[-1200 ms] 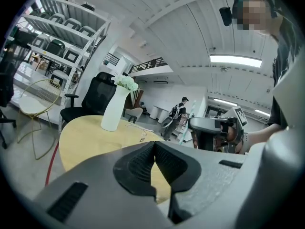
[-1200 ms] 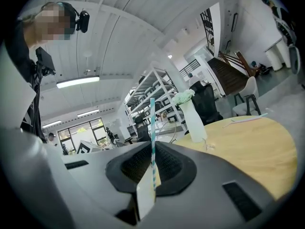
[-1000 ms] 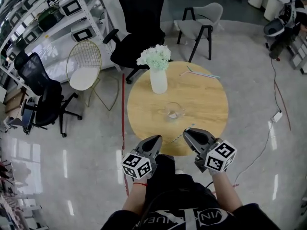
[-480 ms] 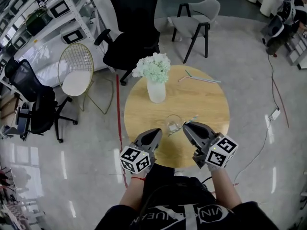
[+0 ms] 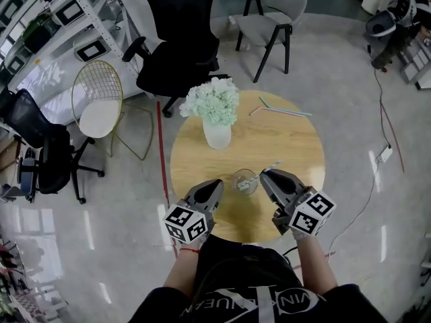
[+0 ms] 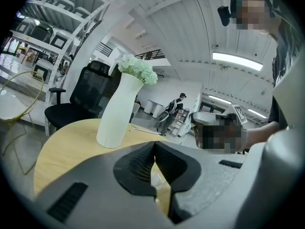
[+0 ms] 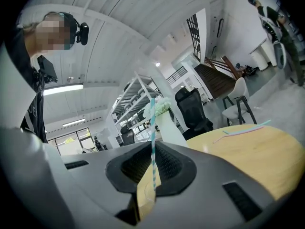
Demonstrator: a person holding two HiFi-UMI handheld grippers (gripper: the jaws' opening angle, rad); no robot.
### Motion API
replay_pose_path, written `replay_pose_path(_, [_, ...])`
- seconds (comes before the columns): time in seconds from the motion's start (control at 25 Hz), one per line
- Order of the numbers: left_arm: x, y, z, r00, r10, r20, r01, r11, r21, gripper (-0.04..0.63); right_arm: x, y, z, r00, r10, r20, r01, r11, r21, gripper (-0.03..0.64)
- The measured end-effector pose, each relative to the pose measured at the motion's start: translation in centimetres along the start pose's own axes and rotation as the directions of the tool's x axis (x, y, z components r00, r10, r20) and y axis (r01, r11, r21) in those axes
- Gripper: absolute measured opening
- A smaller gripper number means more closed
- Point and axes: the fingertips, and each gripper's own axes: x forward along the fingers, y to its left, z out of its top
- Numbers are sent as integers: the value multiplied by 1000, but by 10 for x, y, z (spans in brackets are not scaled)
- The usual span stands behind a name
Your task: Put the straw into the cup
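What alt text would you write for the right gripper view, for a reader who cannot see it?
The right tool is shut on a teal-and-white striped straw that stands upright between its jaws. Beyond is a round wooden table with a white vase of flowers and two more straws lying flat.

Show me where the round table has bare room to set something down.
The table is bare on its right side, between the loose straws and the right gripper, and on its left, between the vase and the left gripper. Around the cup it is crowded.
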Motion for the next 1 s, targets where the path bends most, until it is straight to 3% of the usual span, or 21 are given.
replay_pose_path(0.32, [12, 3, -19, 995, 26, -95, -13, 990, 141, 8, 10, -15, -26, 998, -49, -25, 50, 999, 2, 21])
replay_pose_path(0.64, [18, 7, -33, 994, 12, -105, 1, 993, 117, 8, 20, -26, -45, 996, -80, -42, 80, 997, -16, 21])
replay_pose_path(1.0, [23, 7, -37, 992, 13, -122, 5, 989, 150, 8, 24, -31, -62, 994, -92, -52, 92, 996, 4, 21])
